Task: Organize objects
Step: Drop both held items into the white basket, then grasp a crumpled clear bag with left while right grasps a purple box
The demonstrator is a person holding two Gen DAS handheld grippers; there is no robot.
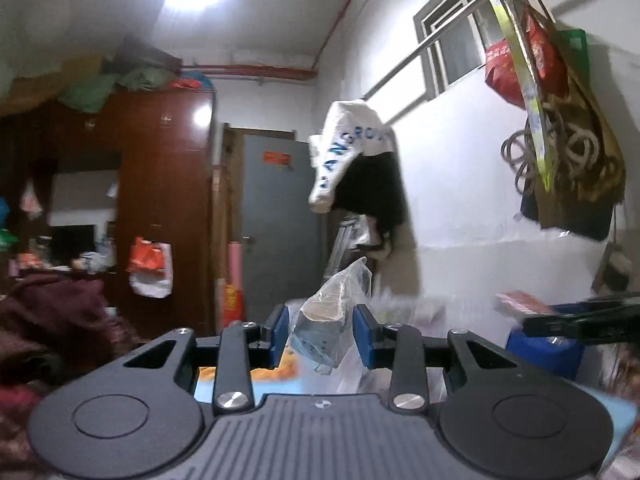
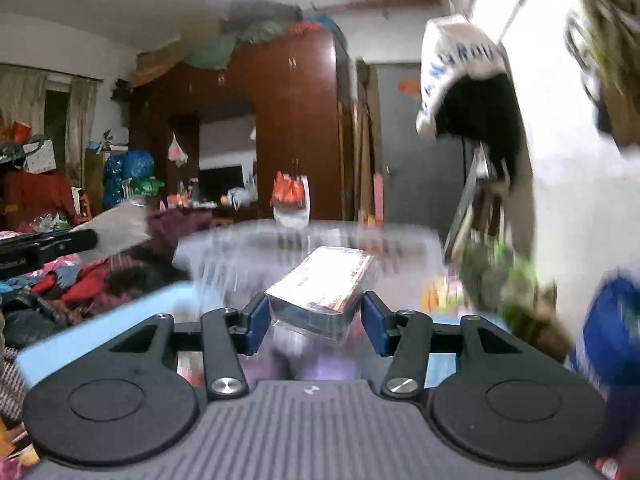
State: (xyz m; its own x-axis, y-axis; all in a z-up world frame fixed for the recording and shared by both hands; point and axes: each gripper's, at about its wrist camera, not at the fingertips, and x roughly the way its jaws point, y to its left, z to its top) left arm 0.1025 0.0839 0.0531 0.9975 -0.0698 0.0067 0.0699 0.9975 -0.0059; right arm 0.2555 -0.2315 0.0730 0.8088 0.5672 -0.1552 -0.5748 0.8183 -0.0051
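In the left wrist view my left gripper (image 1: 322,320) is shut on a crumpled clear plastic bag (image 1: 332,320) with something grey and flat inside. It hangs in the air in front of the white wall. My right gripper (image 2: 314,312) is shut on a flat rectangular packet (image 2: 320,286) in shiny wrap with red print, held level and pointing away. Each gripper shows in the other's view: the right gripper (image 1: 580,316) at the right edge with its packet (image 1: 520,302), the left gripper (image 2: 48,244) at the left edge with its bag (image 2: 116,228). Both views are motion-blurred.
A dark wooden wardrobe (image 1: 160,200) with bags piled on top stands behind, beside a grey door (image 1: 280,220). Clothes (image 1: 360,160) and bags (image 1: 560,120) hang on the right wall. Piled garments (image 2: 80,280) lie at the left. A blue container (image 1: 540,348) sits low right.
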